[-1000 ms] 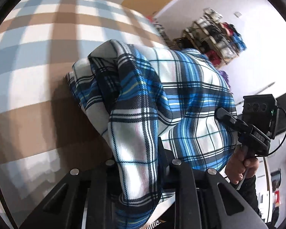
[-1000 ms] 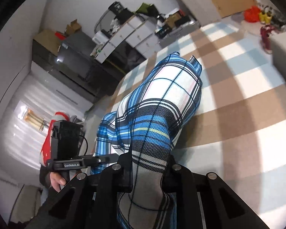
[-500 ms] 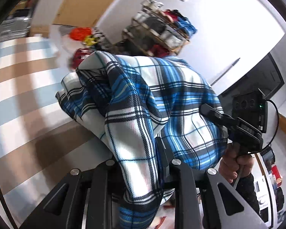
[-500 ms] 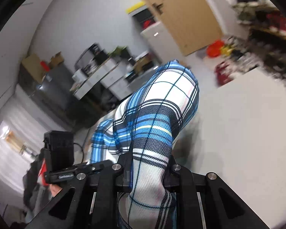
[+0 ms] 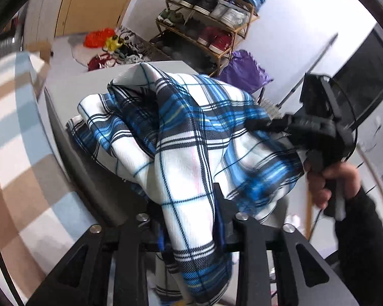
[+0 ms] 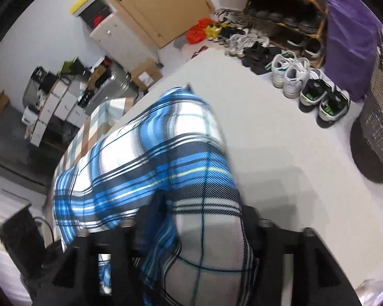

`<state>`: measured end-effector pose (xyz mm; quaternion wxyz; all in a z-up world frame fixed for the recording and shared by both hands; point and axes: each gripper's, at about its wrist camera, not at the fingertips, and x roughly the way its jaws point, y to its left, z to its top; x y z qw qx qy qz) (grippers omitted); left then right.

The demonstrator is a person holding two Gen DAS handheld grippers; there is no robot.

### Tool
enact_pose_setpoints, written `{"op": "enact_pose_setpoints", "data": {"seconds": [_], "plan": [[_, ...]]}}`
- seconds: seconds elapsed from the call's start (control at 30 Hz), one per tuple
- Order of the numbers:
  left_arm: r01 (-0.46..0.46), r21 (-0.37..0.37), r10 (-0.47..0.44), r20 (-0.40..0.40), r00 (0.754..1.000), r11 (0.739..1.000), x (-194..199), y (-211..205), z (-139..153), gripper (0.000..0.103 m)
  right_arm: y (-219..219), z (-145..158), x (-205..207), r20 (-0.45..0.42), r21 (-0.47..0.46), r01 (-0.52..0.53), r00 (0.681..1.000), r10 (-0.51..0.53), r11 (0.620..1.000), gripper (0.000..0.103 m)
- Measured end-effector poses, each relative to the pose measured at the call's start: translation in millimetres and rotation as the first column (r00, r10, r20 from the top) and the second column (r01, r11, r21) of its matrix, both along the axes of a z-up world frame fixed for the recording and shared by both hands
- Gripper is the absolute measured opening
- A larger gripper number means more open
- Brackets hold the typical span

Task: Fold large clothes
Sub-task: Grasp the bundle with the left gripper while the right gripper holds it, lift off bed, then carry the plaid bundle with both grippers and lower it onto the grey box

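The plaid garment (image 5: 181, 137) is a woven cloth, twill-looking ribs up close, soft and matt, in blue, white and black. Both grippers look like matt black plastic with small shiny metal screws (image 5: 95, 229) on top. The tabletop (image 6: 280, 132) is a smooth, flat pale grey, no shine. The checked cover (image 5: 15, 117) beside it is matt fabric. The shoe rack (image 5: 212, 23) looks like light wood or bamboo, the door (image 6: 150, 2) is smooth wood too, and the basket (image 6: 380, 107) is woven.
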<state>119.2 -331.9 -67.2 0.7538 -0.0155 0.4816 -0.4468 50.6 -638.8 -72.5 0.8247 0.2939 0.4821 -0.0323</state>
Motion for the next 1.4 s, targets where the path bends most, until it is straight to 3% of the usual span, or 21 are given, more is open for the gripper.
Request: {"op": "enact_pose_setpoints", "data": {"seconds": [0.13, 0.23, 0.37, 0.4, 0.5, 0.6, 0.73, 0.83, 0.93, 1.03, 1.13, 1.2, 1.27, 1.33, 1.37, 1.4], "plan": [[0.005, 0.061, -0.005, -0.008, 1.0, 0.998, 3.4, 4.7, -0.4, 0.033, -13.6, 10.1, -17.0, -0.035, -0.04, 0.029, 0.999, -0.03, 0.999, 0.071], [-0.03, 0.082, 0.03, -0.002, 1.0, 0.996, -0.2, 19.5, 7.8, 0.033, -7.6, 39.1, -27.0, 0.004, -0.146, 0.042, 0.999, -0.042, 0.988, 0.074], [-0.103, 0.087, 0.095, 0.084, 0.992, 0.991, -10.1, 35.7, 38.0, 0.033, 28.8, 72.1, -41.0, 0.125, -0.233, -0.063, 0.988, 0.094, 0.97, 0.101], [-0.116, 0.078, 0.107, 0.112, 0.988, 0.99, -10.7, 36.2, 48.7, 0.033, 43.0, 72.6, -40.2, 0.117, -0.252, -0.122, 0.981, 0.156, 0.96, 0.101], [-0.11, 0.049, 0.101, 0.159, 0.982, 0.993, -11.1, 19.9, 72.1, 0.033, 76.3, 49.8, -32.9, -0.011, -0.358, -0.242, 0.967, 0.255, 0.902, 0.101], [-0.065, 0.061, 0.056, 0.148, 0.987, 0.996, -8.3, -12.9, 76.9, 0.042, 87.9, 14.7, -27.6, -0.148, -0.407, -0.28, 0.96, 0.24, 0.87, 0.101], [-0.069, 0.09, 0.054, 0.155, 0.986, 0.994, 2.1, -40.5, 67.7, 0.042, 97.1, 0.9, -34.6, -0.168, -0.47, -0.308, 0.951, 0.259, 0.827, 0.103], [-0.049, 0.189, 0.024, 0.132, 0.991, 0.981, 8.7, -57.5, 45.3, 0.042, 97.3, 0.0, -43.0, -0.163, -0.475, -0.326, 0.945, 0.283, 0.817, 0.103], [-0.039, 0.254, 0.008, 0.125, 0.992, 0.966, 11.9, -53.4, 22.2, 0.042, 92.9, 0.7, -49.6, -0.156, -0.45, -0.338, 0.941, 0.3, 0.827, 0.103], [-0.03, 0.236, 0.014, 0.066, 0.998, 0.971, 11.9, -34.9, 5.2, 0.042, 87.8, 0.8, -51.0, -0.141, -0.418, -0.35, 0.936, 0.321, 0.838, 0.103], [-0.072, 0.217, 0.057, 0.075, 0.996, 0.974, 4.2, -16.0, 9.2, 0.042, 80.6, 7.0, -45.3, -0.13, -0.362, -0.344, 0.939, 0.319, 0.866, 0.103], [-0.091, 0.24, 0.069, 0.098, 0.993, 0.966, -3.4, -9.4, 18.1, 0.042, 64.8, 19.7, -41.5, -0.104, -0.262, -0.287, 0.958, 0.269, 0.922, 0.103], [-0.11, 0.229, 0.085, 0.117, 0.989, 0.967, -11.4, -4.6, 28.1, 0.042, 50.7, 36.4, -41.0, -0.023, -0.174, -0.204, 0.979, 0.204, 0.963, 0.102], [-0.094, 0.206, 0.075, 0.098, 0.992, 0.974, -16.2, -0.4, 29.0, 0.046, 45.6, 48.3, -40.2, 0.024, -0.17, -0.148, 0.988, 0.154, 0.974, 0.103], [-0.074, 0.207, 0.06, 0.073, 0.996, 0.976, -21.3, 0.7, 25.4, 0.053, 45.5, 48.2, -35.7, 0.004, -0.19, -0.139, 0.99, 0.142, 0.972, 0.103], [-0.058, 0.218, 0.047, 0.052, 0.998, 0.974, -26.0, 1.2, 19.1, 0.054, 45.2, 43.3, -30.7, -0.023, -0.195, -0.135, 0.991, 0.133, 0.971, 0.103]]}}
